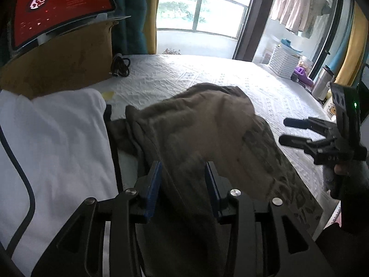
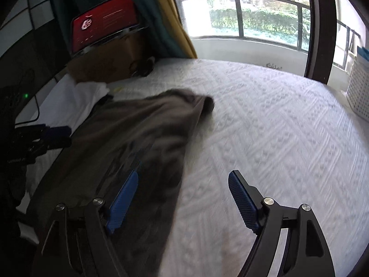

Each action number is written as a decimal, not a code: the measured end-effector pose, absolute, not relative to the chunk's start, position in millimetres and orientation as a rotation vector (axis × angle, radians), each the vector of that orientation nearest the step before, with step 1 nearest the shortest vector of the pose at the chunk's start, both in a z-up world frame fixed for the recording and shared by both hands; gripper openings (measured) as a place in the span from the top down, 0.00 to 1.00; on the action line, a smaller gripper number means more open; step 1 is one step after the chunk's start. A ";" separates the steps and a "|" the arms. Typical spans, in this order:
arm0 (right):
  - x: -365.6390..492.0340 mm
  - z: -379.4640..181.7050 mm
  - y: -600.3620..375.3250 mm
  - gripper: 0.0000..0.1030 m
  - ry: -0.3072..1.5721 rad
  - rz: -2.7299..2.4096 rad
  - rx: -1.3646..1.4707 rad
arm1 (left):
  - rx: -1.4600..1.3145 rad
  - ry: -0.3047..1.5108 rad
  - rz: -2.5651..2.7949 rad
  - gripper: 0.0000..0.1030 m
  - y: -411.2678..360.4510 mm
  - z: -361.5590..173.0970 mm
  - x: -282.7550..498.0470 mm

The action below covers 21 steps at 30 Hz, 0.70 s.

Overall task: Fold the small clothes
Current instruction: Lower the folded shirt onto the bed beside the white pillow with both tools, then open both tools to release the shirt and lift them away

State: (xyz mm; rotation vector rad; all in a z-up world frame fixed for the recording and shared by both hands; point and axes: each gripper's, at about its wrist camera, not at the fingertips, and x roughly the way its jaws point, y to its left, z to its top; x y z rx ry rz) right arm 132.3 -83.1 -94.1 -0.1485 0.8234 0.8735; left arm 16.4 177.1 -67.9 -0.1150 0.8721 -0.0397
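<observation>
A brown-grey garment (image 1: 207, 120) lies loosely bunched on the white quilted bed (image 1: 184, 73), its right edge patterned. My left gripper (image 1: 183, 173) hovers over its near part, blue-padded jaws apart and nothing pressed between them. A folded white garment with dark piping (image 1: 53, 138) lies at the left. In the right wrist view the brown garment (image 2: 143, 124) spreads from the centre to the left. My right gripper (image 2: 183, 177) stands wide open at its right edge, one finger over cloth, the other over the bare bed (image 2: 265, 115). Each gripper shows in the other's view: right (image 1: 282, 131), left (image 2: 69, 136).
A tablet with a red screen (image 1: 62, 7) rests on a cardboard box (image 1: 64, 55) at the back left, a black cable (image 1: 120, 65) beside it. A white basket (image 1: 283, 62), a metal flask (image 1: 322, 80) and clutter line the bed's right side. Windows lie beyond.
</observation>
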 end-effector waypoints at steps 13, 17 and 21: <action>43.8 -122.4 -108.2 0.86 0.865 0.909 -0.139 | -0.100 0.904 -0.043 0.63 157.5 -93.0 -19.2; 26.6 -121.8 -111.3 0.87 0.864 0.886 -0.146 | -0.048 0.903 0.001 0.63 152.6 -99.2 -27.1; 13.4 -121.4 -116.8 0.86 0.858 0.861 -0.143 | -0.054 0.889 0.021 0.63 155.5 -94.3 -34.9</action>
